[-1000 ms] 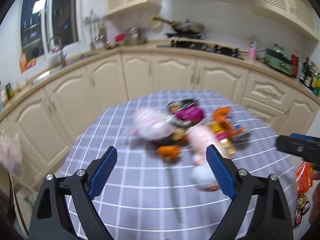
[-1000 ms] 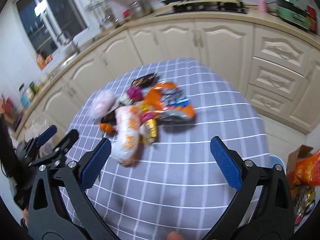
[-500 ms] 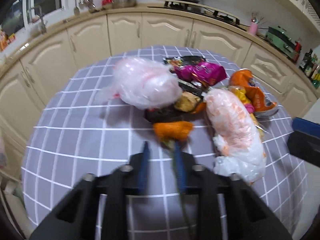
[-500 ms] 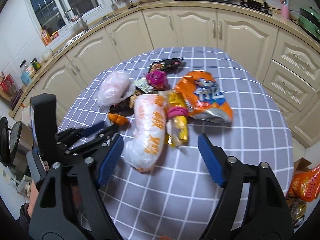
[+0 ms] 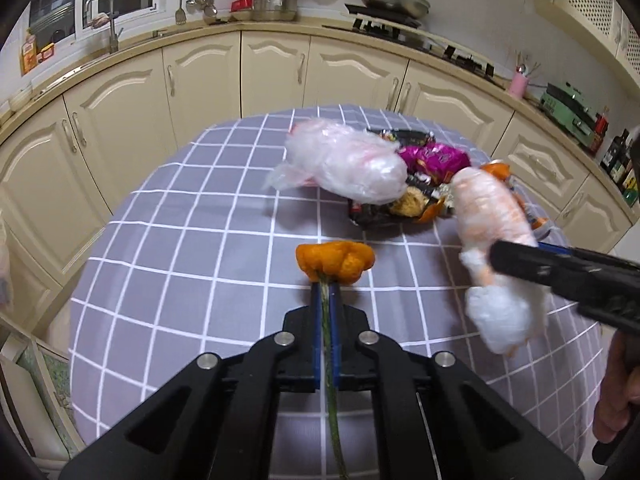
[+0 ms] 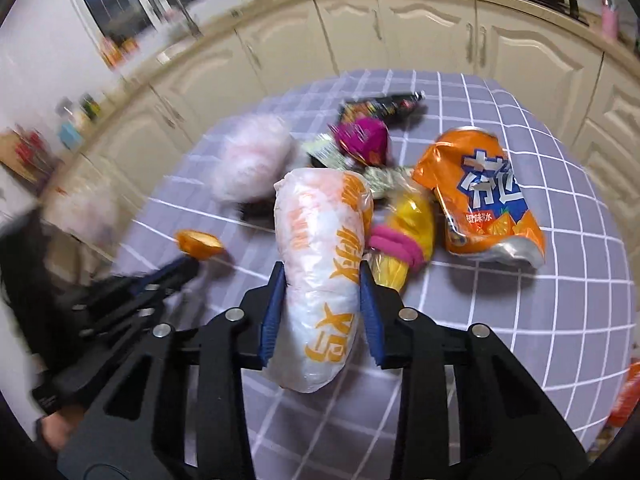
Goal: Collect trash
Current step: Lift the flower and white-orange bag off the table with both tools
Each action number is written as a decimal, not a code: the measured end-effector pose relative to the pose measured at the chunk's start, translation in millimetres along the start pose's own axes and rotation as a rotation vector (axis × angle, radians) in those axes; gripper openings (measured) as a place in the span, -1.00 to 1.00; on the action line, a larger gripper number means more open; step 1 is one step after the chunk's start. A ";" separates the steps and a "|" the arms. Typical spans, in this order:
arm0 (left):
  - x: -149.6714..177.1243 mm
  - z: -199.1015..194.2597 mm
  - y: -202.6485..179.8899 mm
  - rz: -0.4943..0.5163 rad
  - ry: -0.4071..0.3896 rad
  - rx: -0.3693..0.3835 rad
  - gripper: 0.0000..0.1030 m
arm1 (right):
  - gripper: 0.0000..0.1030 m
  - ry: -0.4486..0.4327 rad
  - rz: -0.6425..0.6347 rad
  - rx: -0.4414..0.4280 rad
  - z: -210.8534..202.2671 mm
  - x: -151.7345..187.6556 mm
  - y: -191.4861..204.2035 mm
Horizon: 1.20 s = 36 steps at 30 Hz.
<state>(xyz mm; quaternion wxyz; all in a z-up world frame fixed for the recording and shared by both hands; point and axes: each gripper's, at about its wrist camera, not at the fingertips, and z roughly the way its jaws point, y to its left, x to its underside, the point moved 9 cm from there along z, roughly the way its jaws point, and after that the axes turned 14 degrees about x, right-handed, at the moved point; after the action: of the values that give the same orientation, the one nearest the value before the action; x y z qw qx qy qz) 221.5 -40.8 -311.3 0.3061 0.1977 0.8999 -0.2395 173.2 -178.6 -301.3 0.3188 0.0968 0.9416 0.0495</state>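
My left gripper (image 5: 327, 286) is shut on the thin green stem of an orange flower-like piece of trash (image 5: 335, 261), held just above the grey checked tablecloth (image 5: 200, 240). It shows in the right wrist view (image 6: 199, 244) too. My right gripper (image 6: 323, 276) is shut on a white plastic bag with orange print (image 6: 324, 264), also seen in the left wrist view (image 5: 494, 236). A clear plastic bag (image 5: 346, 166), a magenta wrapper (image 5: 434, 158), an orange snack bag (image 6: 480, 196) and a yellow wrapper (image 6: 408, 232) lie in a pile behind.
The round table's edges drop off on all sides. Cream kitchen cabinets (image 5: 276, 68) curve around behind it. A black wrapper (image 6: 384, 106) lies at the far side of the pile. An orange bag (image 6: 628, 396) lies on the floor at the right.
My left gripper has closed on the flower stem and lifted it slightly. My right gripper has moved in and closed around the white bag with orange print.
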 end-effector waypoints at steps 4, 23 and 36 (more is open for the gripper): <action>-5.0 -12.4 -10.4 0.002 -0.031 0.007 -0.94 | -0.32 -0.026 0.057 -0.109 -25.5 3.0 -5.5; -10.8 -15.3 -77.4 0.059 -0.041 0.035 -0.93 | 0.07 -0.047 -0.073 -0.067 -44.7 38.8 -32.8; -9.4 -41.7 -60.7 0.041 -0.078 0.006 -0.93 | -0.32 -0.032 -0.223 -0.121 -38.4 48.3 12.5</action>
<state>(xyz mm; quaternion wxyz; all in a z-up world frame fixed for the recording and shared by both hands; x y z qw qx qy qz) 178.9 -68.7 -257.2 0.3454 0.2075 0.8823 -0.2433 114.1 -157.3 -297.5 0.3426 -0.0269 0.9366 0.0689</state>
